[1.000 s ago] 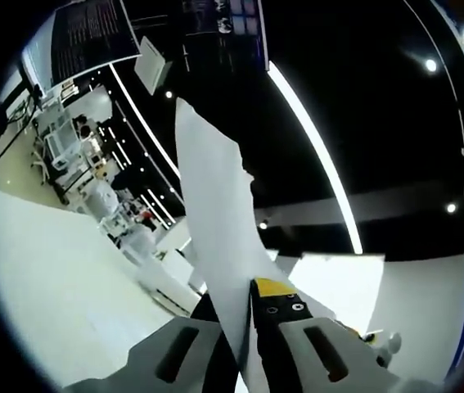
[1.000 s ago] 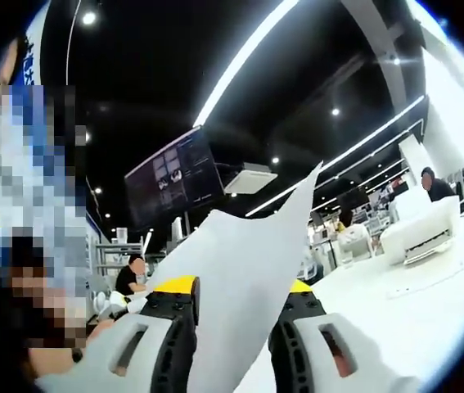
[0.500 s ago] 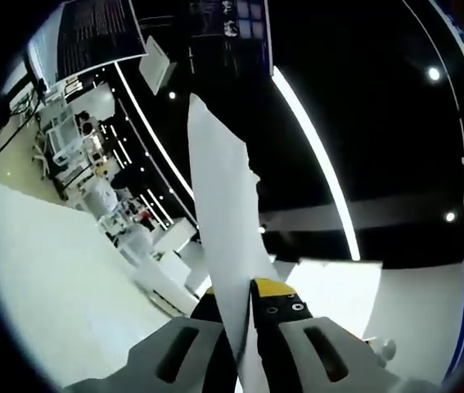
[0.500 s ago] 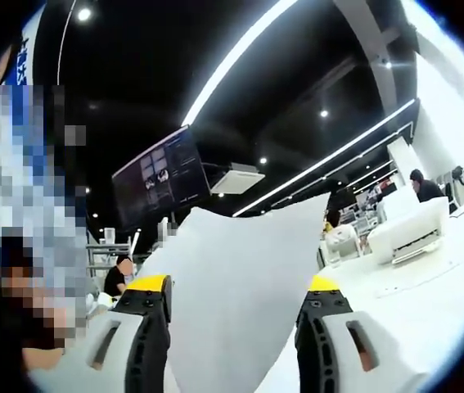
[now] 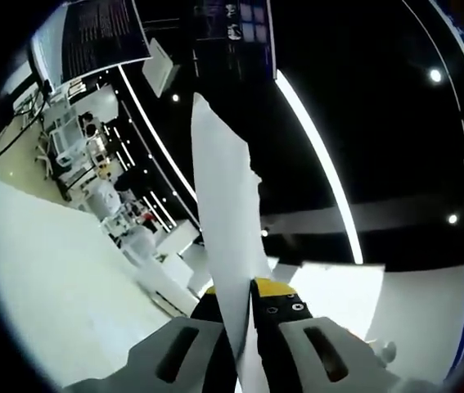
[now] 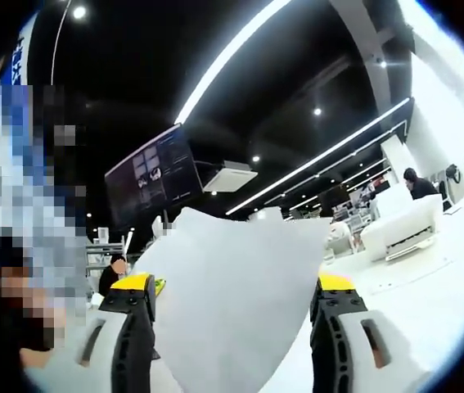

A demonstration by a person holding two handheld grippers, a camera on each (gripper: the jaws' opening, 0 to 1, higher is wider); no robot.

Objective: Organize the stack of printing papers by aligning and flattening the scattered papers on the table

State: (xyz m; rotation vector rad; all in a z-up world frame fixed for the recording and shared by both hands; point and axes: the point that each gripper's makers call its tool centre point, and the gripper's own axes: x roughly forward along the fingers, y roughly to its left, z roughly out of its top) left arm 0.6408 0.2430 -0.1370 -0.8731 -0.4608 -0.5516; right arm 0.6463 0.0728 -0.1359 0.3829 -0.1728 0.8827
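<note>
The counter (image 5: 60, 278) lies low and pale beyond the papers (image 5: 227, 237), which stand up off it, edge-on in the left gripper view, long axis running up and away from the jaws. The left gripper (image 5: 244, 307) is clenched on their lower edge. In the right gripper view the papers (image 6: 232, 303) rise broad between the jaws of the right gripper (image 6: 233, 327), which stand spread wide and released, so the left one alone carries them.
</note>
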